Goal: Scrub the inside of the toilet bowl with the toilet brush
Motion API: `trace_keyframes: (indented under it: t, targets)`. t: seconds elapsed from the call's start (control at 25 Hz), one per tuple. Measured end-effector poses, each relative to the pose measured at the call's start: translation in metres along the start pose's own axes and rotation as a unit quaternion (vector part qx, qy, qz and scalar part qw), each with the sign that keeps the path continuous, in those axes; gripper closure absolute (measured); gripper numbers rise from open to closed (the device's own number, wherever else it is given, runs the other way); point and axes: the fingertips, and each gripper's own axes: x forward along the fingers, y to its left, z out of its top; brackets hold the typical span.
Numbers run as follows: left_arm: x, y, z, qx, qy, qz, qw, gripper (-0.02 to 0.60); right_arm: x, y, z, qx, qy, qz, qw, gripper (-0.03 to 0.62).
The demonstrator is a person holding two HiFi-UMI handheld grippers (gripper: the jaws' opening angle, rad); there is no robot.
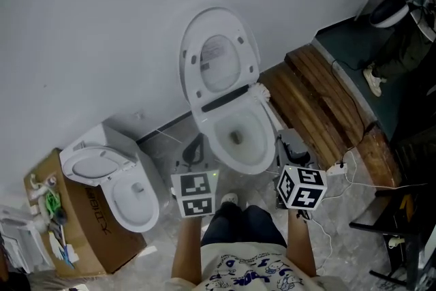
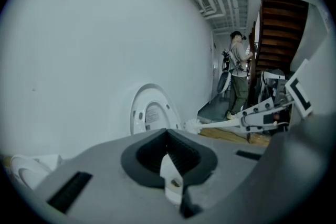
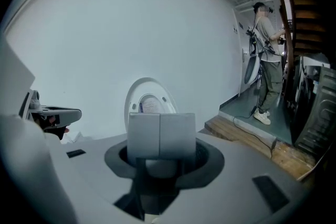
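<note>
Toilet brush [image 2: 212, 123] is the thing to watch, and it is already in the right gripper [image 3: 160, 135], low in the frame and closest to the person. In the right gripper view the 2 pads are pressed together and hide the brush behind them. The left gripper view shows, at its right side, the white handle running into those jaws by its end. The left gripper [image 2: 169, 165] has its jaws drawn together on nothing. In the head view it is at lower centre, just in front of the bowl.

I judge that the brush will handle as a light thing: a stiff, thin plastic handle and a soft bristle head [image 1: 262, 93] that bends under pressure. The handle looks smooth, so it may turn between the pads when the head pushes on the porcelain. A hold at the end gives long reach but less control. A firm grip is needed, or one nearer to the middle.

Further up, the bristle head is at the right back corner of the toilet bowl [image 1: 240, 165], near the hinge, not yet inside it. The bowl is open at the centre of the head view, with the lid [image 1: 218, 54] raised against the white wall [image 1: 102, 24].

Scrubbing is not started, as I judge it.
</note>
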Motion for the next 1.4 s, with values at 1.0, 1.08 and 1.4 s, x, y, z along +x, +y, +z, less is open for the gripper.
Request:
trace_keyframes:
  t: [1.0,1.08,1.4]
  targets:
    - [0.074,0.005,-0.098,-0.027,0.120,0.029,0.9920,0.580,0.125,-0.017,-0.111,-0.031,0.190,0.050,0.980,0.425]
    - [0.079,0.006,-0.105,-0.024,0.125,0.031,0.9914,0.580,0.135,-0.020,-0.123,-0.028,0.203,0.051,0.977,0.425]
    - [0.103,0.011,-0.131,-0.020,0.143,0.037,0.9889,0.580,0.177,-0.025,-0.164,-0.034,0.241,0.049,0.969,0.425]
